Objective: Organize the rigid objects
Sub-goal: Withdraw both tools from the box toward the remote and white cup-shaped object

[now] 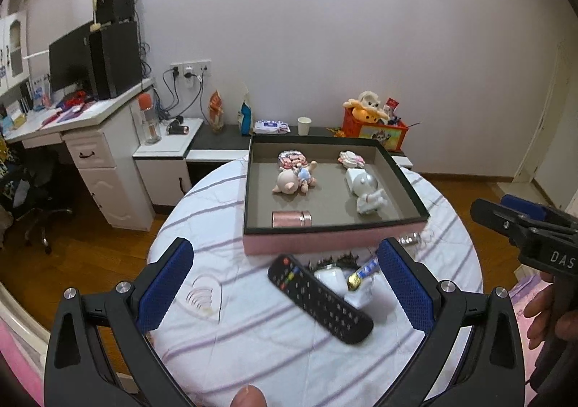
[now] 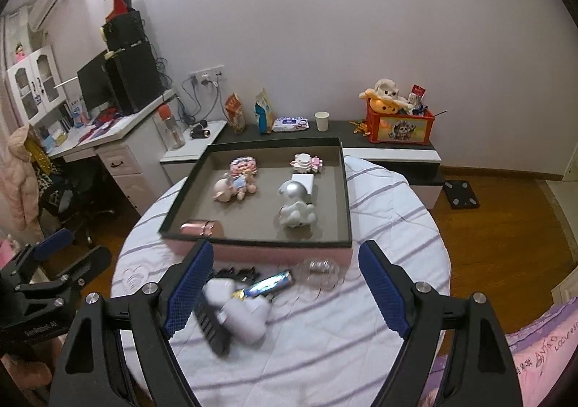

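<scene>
A pink-sided box (image 1: pixel 325 242) (image 2: pixel 253 251) stands on the round table and holds a pig figure (image 1: pixel 292 181), a white robot toy (image 1: pixel 365 190), a pink cylinder (image 1: pixel 290 218) and small block toys. In front of it lie a black remote (image 1: pixel 319 298) (image 2: pixel 211 325), a white device (image 2: pixel 245 316), a blue wrapped bar (image 1: pixel 363 273) (image 2: pixel 269 284), a black hair clip (image 1: pixel 336 259) and a clear round object (image 2: pixel 319 271). My left gripper (image 1: pixel 289 284) is open above the remote. My right gripper (image 2: pixel 285 284) is open above the white device and wrapped bar.
The table carries a white striped cloth (image 1: pixel 253 342). Behind it stand a low cabinet with a paper cup (image 1: pixel 304 125), snack bags and a red toy crate (image 1: pixel 375 130). A white desk (image 1: pixel 90 139) with a monitor is at left. Wood floor surrounds the table.
</scene>
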Action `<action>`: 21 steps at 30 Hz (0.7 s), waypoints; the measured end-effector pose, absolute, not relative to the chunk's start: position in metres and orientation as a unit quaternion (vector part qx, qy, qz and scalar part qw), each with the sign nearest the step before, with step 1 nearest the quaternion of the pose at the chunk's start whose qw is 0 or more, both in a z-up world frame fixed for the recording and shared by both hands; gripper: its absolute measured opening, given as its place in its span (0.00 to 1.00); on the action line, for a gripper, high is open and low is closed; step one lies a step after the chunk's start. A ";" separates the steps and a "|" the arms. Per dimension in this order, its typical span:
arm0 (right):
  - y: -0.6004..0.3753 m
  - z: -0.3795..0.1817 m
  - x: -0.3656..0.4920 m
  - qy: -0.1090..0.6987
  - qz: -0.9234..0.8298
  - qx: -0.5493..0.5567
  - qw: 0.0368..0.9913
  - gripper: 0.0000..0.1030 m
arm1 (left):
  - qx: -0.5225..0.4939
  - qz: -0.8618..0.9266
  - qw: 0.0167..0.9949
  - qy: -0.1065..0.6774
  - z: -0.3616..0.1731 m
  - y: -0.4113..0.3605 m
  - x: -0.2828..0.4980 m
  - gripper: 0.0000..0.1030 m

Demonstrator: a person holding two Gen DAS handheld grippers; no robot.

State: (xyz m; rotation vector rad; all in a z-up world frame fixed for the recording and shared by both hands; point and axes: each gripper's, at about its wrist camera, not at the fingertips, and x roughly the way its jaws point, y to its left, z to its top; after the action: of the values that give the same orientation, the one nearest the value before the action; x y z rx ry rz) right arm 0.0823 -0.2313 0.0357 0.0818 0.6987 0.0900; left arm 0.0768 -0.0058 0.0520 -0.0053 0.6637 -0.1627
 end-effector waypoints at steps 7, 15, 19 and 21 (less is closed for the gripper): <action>-0.220 0.029 0.035 0.339 0.052 0.032 0.939 0.82 | -0.012 -0.086 0.938 0.336 0.040 -0.002 0.030 1.00; -0.233 0.014 0.014 0.352 0.035 0.043 0.934 0.82 | -0.023 -0.072 0.931 0.357 0.022 0.009 0.012 1.00; -0.235 0.014 0.007 0.350 0.031 0.046 0.935 0.82 | -0.025 -0.071 0.933 0.353 0.023 0.009 0.009 1.00; -0.235 0.013 0.007 0.351 0.032 0.046 0.935 0.82 | -0.022 -0.071 0.933 0.352 0.022 0.009 0.007 1.00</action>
State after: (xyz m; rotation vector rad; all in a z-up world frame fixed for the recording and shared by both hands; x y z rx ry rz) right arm 0.0071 -0.2352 0.0133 0.0935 0.7170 0.0652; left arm 0.0072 0.0085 0.0223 -0.0454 0.7202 -0.1458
